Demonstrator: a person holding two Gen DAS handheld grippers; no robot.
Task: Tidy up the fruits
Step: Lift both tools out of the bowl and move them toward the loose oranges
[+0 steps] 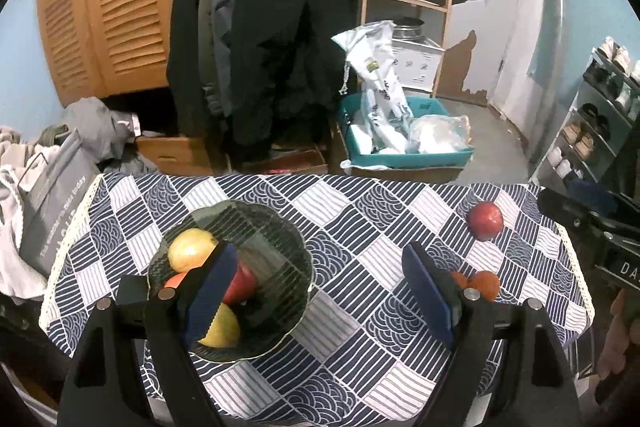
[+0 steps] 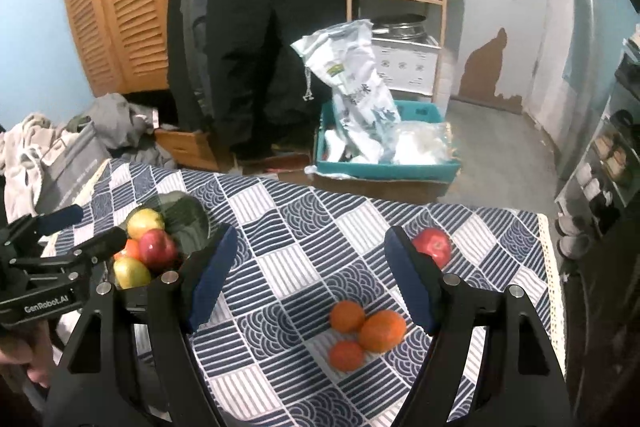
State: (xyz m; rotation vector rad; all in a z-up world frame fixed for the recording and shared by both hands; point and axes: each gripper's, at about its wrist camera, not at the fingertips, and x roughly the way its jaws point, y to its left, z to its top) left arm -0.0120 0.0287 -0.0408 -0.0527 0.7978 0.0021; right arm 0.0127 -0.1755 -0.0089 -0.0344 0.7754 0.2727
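A dark glass bowl (image 1: 276,247) on the left of the table holds a yellow fruit (image 1: 191,250), a red apple (image 1: 242,285), an orange and a second yellow fruit (image 1: 224,327). My left gripper (image 1: 320,291) hovers open above the cloth, its left finger over the bowl, nothing between its pads. On the right lie a red apple (image 2: 433,246) and three oranges (image 2: 380,331) in a cluster. My right gripper (image 2: 310,279) is open and empty above the cloth, left of and behind the oranges. The bowl (image 2: 188,219) also shows at this view's left.
The table carries a blue-and-white patterned cloth (image 1: 360,227) with lace edges. Behind it on the floor stand a teal crate (image 1: 404,157) of bags, hanging dark coats (image 1: 264,27), a wooden shelf and a shoe rack (image 1: 592,131). A grey bag (image 1: 52,203) leans at the left.
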